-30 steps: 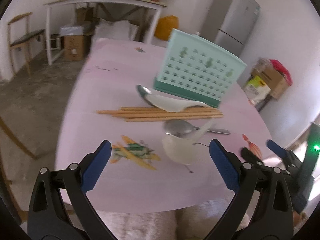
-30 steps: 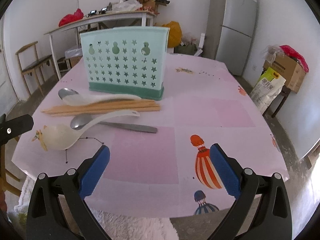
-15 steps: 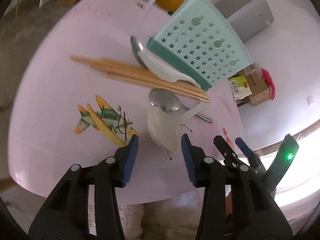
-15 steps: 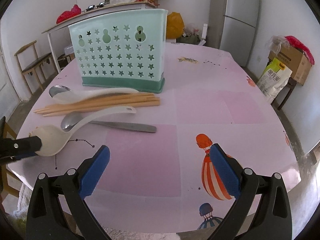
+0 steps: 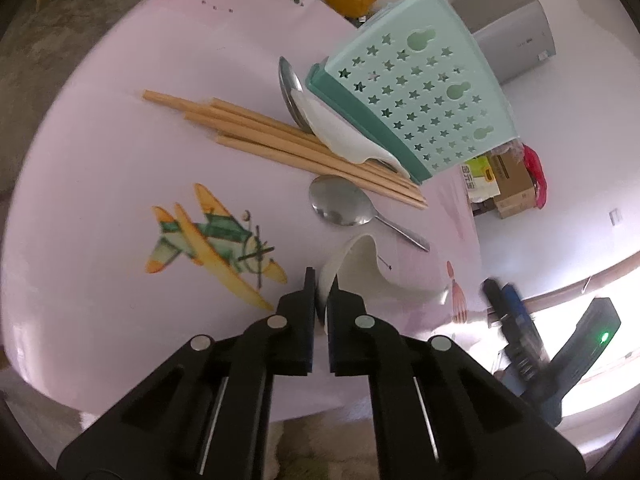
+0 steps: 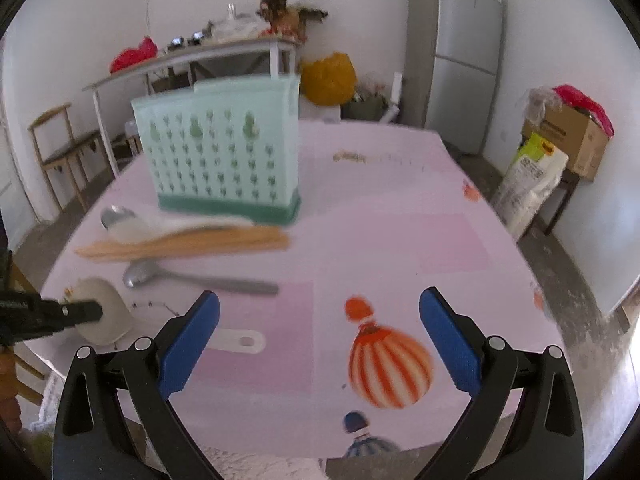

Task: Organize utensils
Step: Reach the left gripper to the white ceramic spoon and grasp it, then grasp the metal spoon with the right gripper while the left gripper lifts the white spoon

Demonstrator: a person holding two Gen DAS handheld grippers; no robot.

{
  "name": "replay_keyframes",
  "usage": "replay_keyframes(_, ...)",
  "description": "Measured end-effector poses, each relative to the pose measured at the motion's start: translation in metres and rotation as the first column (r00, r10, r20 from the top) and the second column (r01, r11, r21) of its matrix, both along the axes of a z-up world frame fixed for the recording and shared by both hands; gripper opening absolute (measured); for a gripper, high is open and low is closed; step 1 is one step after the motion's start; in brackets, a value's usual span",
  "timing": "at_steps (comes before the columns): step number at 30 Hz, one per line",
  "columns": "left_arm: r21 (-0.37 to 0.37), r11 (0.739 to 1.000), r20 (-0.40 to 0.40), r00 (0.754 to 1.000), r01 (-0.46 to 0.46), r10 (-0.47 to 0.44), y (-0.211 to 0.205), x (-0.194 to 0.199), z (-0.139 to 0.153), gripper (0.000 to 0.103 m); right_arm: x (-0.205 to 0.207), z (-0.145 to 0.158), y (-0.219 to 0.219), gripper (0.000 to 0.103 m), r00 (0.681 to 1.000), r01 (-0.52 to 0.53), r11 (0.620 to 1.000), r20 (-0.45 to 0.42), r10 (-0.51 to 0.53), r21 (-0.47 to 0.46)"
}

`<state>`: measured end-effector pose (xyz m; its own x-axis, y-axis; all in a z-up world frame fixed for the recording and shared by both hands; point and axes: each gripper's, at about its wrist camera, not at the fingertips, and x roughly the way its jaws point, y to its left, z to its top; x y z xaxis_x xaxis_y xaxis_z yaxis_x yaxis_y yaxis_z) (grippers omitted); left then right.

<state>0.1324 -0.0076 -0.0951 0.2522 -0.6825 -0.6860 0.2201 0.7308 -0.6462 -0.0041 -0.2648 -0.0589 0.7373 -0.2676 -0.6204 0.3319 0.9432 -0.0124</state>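
- A round table (image 6: 400, 208) under a pink cloth printed with a plane (image 5: 212, 240) and a striped balloon (image 6: 390, 368) filled a cluttered room — a grey fridge (image 6: 456, 52) and a long side table (image 6: 192, 56) stood against the back wall.
- A mint utensil holder (image 6: 224, 152) with star cut-outs stood upright on the cloth, with a darker green base.
- Just in front of it lay a bundle of wooden chopsticks (image 5: 288, 144), with a white ladle (image 5: 340, 132) and a metal spoon (image 5: 289, 88) lying across them beside the holder's base.
- A second metal spoon (image 5: 340, 202) lay apart from the chopsticks, on the near side of them, its handle pointing away to the right in the left wrist view.
- The left gripper (image 5: 322, 284) was clamped on the bowl rim of a white plastic spoon (image 5: 360, 276) at the near edge of the table — the bowl was tipped up on edge, and its handle reached toward the right gripper.
- The right gripper (image 6: 320, 320) hung over the cloth with its blue pads spread wide and nothing between them; the white spoon's handle end lay just beside its left pad.
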Motion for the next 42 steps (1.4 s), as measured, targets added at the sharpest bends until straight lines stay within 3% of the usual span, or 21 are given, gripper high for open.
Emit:
replay_keyframes(2, 0.013, 1.0, 0.018, 0.999, 0.028, -0.028, 0.008, -0.001, 0.004, 0.003, -0.001, 0.012, -0.006, 0.097, 0.998, -0.043, 0.999, 0.039, 0.043, 0.01)
replay_keyframes(6, 0.068, 0.996, 0.033, 0.997, 0.064, -0.066, 0.022, -0.001, 0.004, 0.003, 0.023, 0.029, -0.009, 0.097, 0.964, -0.266, 0.958, 0.049, 0.262, 0.106)
replay_keyframes(8, 0.08, 0.993, 0.042, 0.996, 0.081, -0.085, 0.029, -0.003, 0.005, 0.003, 0.04, 0.031, 0.001, 0.09, 0.916, -0.4, 0.91, 0.015, 0.401, 0.109)
replay_keyframes(11, 0.113, 0.988, 0.073, 0.991, 0.101, -0.109, 0.037, -0.006, 0.009, 0.003, 0.064, 0.023, 0.022, 0.078, 0.846, -0.522, 0.845, -0.053, 0.53, 0.114)
replay_keyframes(13, 0.121, 0.987, 0.079, 0.99, 0.107, -0.117, 0.04, -0.007, 0.009, 0.003, 0.083, 0.007, 0.039, 0.068, 0.775, -0.604, 0.787, -0.136, 0.617, 0.129)
replay_keyframes(15, 0.118, 0.987, 0.078, 0.99, 0.109, -0.119, 0.045, -0.008, 0.008, 0.003, 0.096, -0.007, 0.05, 0.061, 0.723, -0.648, 0.752, -0.214, 0.657, 0.122)
replay_keyframes(16, 0.116, 0.987, 0.076, 0.99, 0.109, -0.118, 0.048, -0.008, 0.008, 0.003, 0.103, -0.016, 0.057, 0.056, 0.68, -0.683, 0.721, -0.26, 0.685, 0.116)
replay_keyframes(20, 0.096, 0.99, 0.067, 0.991, 0.107, -0.114, 0.054, -0.005, 0.004, 0.003, 0.114, -0.034, 0.07, 0.046, 0.575, -0.759, 0.643, -0.355, 0.737, 0.107)
replay_keyframes(27, 0.097, 0.988, 0.081, 0.989, 0.118, -0.126, 0.057, -0.005, 0.004, 0.003, 0.124, -0.03, 0.072, 0.033, 0.459, -0.816, 0.553, -0.393, 0.797, 0.17)
replay_keyframes(31, 0.095, 0.989, 0.087, 0.989, 0.115, -0.124, 0.057, -0.004, 0.004, 0.003, 0.125, -0.028, 0.079, 0.011, 0.428, -0.828, 0.531, -0.407, 0.807, 0.182)
replay_keyframes(36, 0.1, 0.99, 0.098, 0.989, 0.101, -0.111, 0.053, -0.006, 0.006, 0.003, 0.116, -0.031, 0.096, 0.005, 0.437, -0.85, 0.52, -0.439, 0.785, 0.085)
replay_keyframes(40, 0.112, 0.991, 0.113, 0.989, 0.08, -0.092, 0.056, -0.008, 0.009, 0.003, 0.101, -0.026, 0.095, 0.005, 0.472, -0.849, 0.528, -0.424, 0.773, 0.018)
replay_keyframes(42, 0.117, 0.991, 0.12, 0.989, 0.067, -0.081, 0.058, -0.008, 0.012, 0.003, 0.096, -0.019, 0.094, 0.005, 0.507, -0.835, 0.55, -0.392, 0.768, -0.005)
